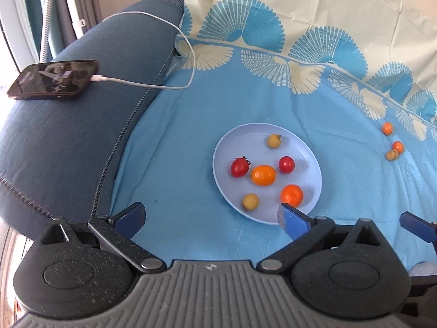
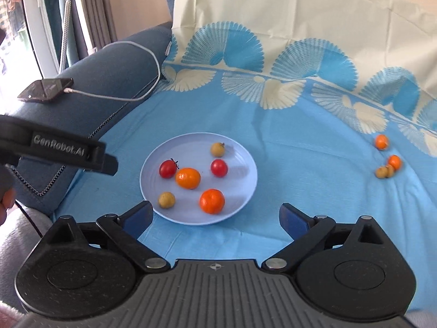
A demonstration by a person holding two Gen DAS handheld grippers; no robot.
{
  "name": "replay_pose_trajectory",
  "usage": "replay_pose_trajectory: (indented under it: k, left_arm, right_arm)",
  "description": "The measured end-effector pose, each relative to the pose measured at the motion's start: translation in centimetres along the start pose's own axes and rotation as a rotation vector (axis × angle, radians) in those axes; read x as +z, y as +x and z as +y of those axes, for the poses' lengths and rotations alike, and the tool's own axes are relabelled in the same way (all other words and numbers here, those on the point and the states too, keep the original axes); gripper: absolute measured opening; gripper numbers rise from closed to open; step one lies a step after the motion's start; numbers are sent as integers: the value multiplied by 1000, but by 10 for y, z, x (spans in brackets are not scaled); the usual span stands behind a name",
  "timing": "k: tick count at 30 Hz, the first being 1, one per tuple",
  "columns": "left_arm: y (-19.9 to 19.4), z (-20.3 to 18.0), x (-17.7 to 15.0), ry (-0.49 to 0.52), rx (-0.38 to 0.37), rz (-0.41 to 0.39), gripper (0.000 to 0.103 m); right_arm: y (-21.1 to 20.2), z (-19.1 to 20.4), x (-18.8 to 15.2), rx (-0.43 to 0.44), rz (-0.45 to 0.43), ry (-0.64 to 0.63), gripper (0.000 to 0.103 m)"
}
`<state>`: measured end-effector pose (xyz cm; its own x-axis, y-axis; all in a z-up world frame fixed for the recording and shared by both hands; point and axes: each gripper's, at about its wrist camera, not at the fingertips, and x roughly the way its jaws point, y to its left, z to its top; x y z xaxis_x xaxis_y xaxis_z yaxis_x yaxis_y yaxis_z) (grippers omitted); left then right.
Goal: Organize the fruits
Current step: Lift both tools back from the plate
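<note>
Starting at the far left, a phone [image 1: 53, 79] lies on the blue sofa arm [image 1: 82, 136] with a white cable [image 1: 169, 54] plugged into it, well clear of the work. Next comes the left gripper [image 1: 210, 220], its jaws spread wide and holding nothing, hovering near the plate's near-left side. In the middle of the blue cloth [image 2: 300, 142] sits the pale plate [image 2: 153, 191], already carrying six fruits: two red tomatoes [image 2: 167, 168], two orange fruits [image 2: 212, 201] and two small tan ones [image 2: 167, 200]. The right gripper [image 2: 215, 218] is likewise released and empty, poised just beyond the plate's near rim. Off to the far right, well apart from the plate, the leftover fruits [image 2: 387, 164] wait on the cloth: one orange piece alone, another touching a tan pair.

The step in hand looks like fetching those stragglers, which suits the right tongs. Approaching from above with jaws straddling a single fruit should keep it from rolling; the lone orange one is easiest, since the touching cluster may scatter if nudged. A gentle squeeze is wise, as these look soft.
</note>
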<state>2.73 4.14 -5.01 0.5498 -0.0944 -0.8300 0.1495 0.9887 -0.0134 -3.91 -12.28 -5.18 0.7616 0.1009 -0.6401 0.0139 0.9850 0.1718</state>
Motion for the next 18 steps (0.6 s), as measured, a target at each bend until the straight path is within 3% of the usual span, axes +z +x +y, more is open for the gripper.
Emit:
replay_pose_trajectory:
  k: [10, 18]
  left_arm:
    - [-73, -3, -33, 10, 10, -106, 103]
    - [-108, -10, -48, 9, 2, -173, 103]
  right_arm:
    - [-79, 5, -28, -50, -121, 30, 102]
    - [-126, 10, -41, -58, -218, 12, 102]
